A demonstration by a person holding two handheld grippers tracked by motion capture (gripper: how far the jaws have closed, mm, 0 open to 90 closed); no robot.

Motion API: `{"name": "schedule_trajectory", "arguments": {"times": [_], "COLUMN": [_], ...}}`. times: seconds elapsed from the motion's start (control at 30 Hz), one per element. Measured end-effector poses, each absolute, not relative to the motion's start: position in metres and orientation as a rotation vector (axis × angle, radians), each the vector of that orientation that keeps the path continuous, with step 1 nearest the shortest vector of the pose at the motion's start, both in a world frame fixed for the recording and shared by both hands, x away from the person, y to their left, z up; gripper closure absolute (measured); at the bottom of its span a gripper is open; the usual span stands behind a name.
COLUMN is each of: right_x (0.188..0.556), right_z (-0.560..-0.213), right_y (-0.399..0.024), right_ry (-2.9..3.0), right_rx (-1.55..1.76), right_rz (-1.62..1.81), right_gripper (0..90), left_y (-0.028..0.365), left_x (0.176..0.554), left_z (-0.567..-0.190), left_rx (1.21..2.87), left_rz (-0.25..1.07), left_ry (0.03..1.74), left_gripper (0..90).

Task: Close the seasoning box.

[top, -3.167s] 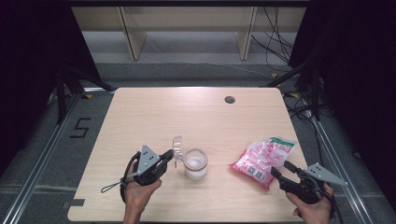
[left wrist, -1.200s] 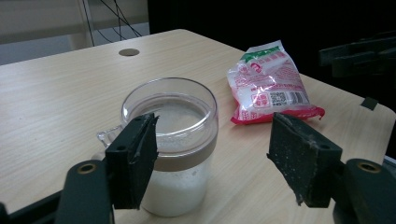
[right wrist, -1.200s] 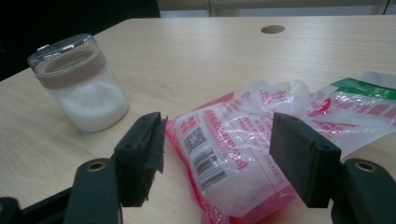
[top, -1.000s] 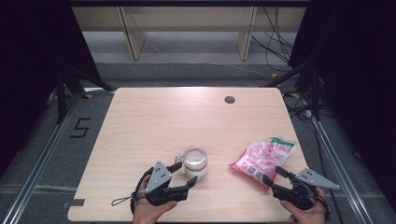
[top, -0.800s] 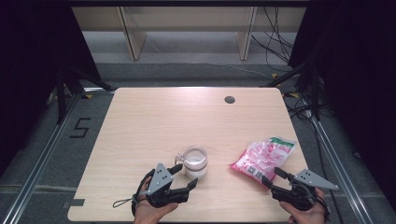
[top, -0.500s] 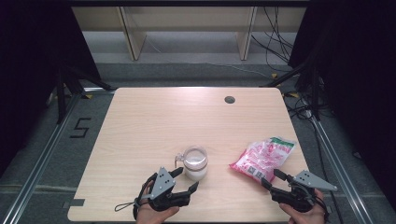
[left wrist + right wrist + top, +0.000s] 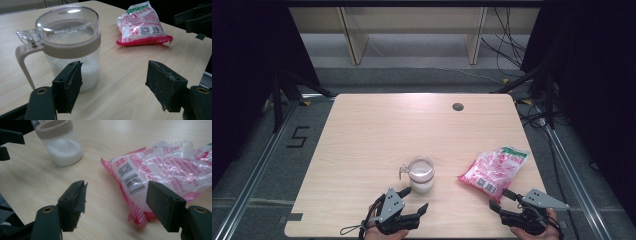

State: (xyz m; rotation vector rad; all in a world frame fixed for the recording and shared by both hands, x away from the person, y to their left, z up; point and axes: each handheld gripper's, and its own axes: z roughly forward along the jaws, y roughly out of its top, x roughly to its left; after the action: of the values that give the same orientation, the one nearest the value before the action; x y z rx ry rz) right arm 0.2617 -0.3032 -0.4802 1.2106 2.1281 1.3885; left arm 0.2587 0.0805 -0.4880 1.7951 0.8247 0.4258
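Observation:
A clear jar (image 7: 421, 174) with a beige collar and handle stands near the table's front; its lid is down and white granules fill its lower part (image 7: 71, 45) (image 7: 60, 142). To its right lies a pink-and-white plastic bag (image 7: 494, 167) (image 7: 142, 25) (image 7: 162, 170). My left gripper (image 7: 414, 199) (image 7: 113, 72) is open just in front of the jar, apart from it. My right gripper (image 7: 500, 199) (image 7: 116, 188) is open at the bag's near corner. Its jaws have just opened a little further, with the pads touching nothing.
A dark round hole (image 7: 457, 106) sits in the wooden tabletop (image 7: 377, 135) at the back right. The table's front edge lies just under both hands. Shelf legs and cables stand beyond the far edge.
The jar's lid, upright at first, now lies shut. My left gripper has drawn back from the jar toward the front edge and sunk lower. The right gripper has hardly moved.

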Motion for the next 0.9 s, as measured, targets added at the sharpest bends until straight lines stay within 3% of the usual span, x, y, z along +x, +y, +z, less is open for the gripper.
{"name": "schedule_trajectory", "arguments": {"times": [0.3, 0.37, 0.9], "right_x": [0.253, 0.252, 0.241], "right_z": [-0.486, -0.488, -0.494], "right_y": [-0.299, -0.299, -0.297], "right_ry": [2.193, 2.197, 2.279], "right_rx": [1.226, 1.221, 1.187], "right_rz": [1.332, 1.320, 1.271], "right_gripper": [28.5, 23.0, 21.0], "left_y": [0.077, 0.077, 0.077], "left_x": [0.253, 0.252, 0.253], "left_z": [-0.501, -0.501, -0.509], "left_rx": [1.794, 1.814, 1.881], "left_rz": [0.409, 0.425, 0.432], "left_ry": [0.831, 0.849, 0.838], "left_gripper": [24.4, 24.1, 21.5]}}
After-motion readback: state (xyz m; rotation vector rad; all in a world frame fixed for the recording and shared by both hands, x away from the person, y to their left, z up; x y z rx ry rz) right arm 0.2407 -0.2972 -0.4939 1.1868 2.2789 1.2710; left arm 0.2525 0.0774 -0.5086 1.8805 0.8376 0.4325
